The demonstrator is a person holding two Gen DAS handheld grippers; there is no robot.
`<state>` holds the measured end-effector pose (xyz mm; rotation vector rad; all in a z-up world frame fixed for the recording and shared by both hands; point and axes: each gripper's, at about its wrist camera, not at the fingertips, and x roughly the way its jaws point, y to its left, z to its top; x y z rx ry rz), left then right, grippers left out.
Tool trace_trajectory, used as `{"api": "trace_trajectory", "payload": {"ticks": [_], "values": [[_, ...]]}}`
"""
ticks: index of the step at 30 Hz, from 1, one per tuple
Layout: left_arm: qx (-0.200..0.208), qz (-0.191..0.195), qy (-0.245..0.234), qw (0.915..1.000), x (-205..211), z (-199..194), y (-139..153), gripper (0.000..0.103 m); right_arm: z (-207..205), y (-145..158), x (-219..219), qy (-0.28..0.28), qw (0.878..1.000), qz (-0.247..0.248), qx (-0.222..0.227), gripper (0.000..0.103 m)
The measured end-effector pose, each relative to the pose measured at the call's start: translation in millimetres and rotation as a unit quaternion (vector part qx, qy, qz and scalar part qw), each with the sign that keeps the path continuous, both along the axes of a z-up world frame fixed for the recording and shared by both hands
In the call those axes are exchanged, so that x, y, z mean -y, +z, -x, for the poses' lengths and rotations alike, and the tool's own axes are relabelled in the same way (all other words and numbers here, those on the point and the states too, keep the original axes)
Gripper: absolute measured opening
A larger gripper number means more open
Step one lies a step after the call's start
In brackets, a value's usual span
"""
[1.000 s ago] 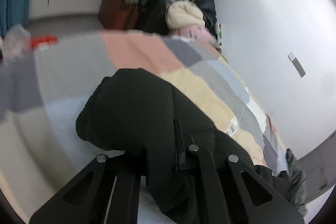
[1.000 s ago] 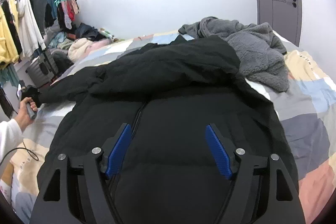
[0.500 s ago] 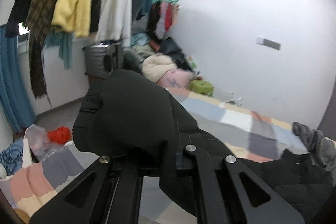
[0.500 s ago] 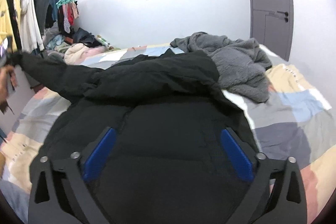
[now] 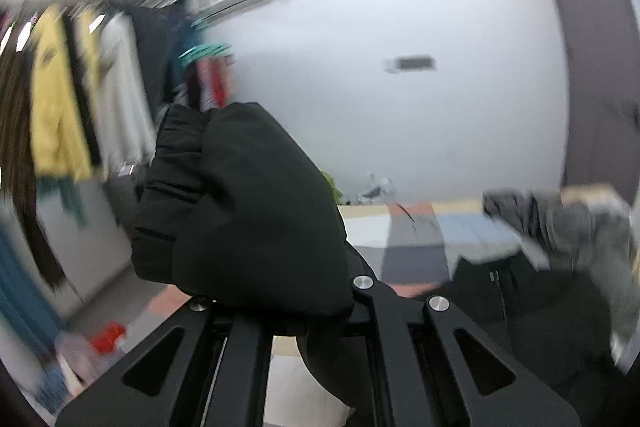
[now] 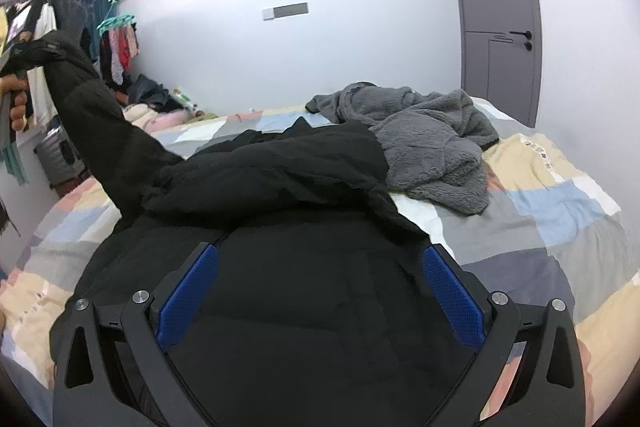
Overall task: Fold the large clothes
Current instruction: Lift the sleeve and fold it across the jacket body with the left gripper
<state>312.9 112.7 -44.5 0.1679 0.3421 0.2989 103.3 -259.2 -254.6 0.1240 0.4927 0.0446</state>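
My left gripper [image 5: 280,307] has its jaws clamped on the black jacket's [image 6: 304,267] sleeve cuff [image 5: 240,203], held high off the bed's [image 6: 560,195] left edge to swing across the body, while my right gripper [image 6: 320,287] hovers, jaws wide apart, over the hem.

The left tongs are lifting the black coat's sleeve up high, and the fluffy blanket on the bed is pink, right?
Not pink. The right wrist view shows the fluffy blanket is grey. The left tongs do hold the black coat's sleeve up high.
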Motion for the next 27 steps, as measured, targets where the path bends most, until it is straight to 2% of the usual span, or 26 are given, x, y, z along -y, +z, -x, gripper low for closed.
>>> {"api": "trace_trajectory", "payload": {"ticks": [2, 8, 12, 14, 21, 27], "values": [[-0.007, -0.017, -0.029, 0.9994, 37, -3, -8, 0.005, 2, 0, 9, -0.007, 1.000, -0.017, 0.001, 0.103], [-0.023, -0.008, -0.101, 0.9946, 120, -18, -35, 0.005, 6, 1, 20, -0.015, 0.999, -0.035, 0.005, 0.103], [-0.048, -0.022, -0.145, 0.9880, 175, -35, -73, 0.006, 2, -2, 26, -0.020, 0.999, -0.046, 0.001, 0.103], [-0.064, -0.016, -0.163, 0.9844, 195, -45, -94, 0.006, -1, -5, 29, -0.017, 0.999, -0.048, -0.002, 0.103], [-0.112, 0.003, -0.210, 0.9711, 242, -58, -162, 0.006, -16, -17, 38, -0.020, 0.998, -0.051, -0.010, 0.103], [-0.150, 0.032, -0.219, 0.9636, 252, -72, -202, 0.006, -33, -30, 36, -0.012, 0.999, -0.043, -0.028, 0.103]]}}
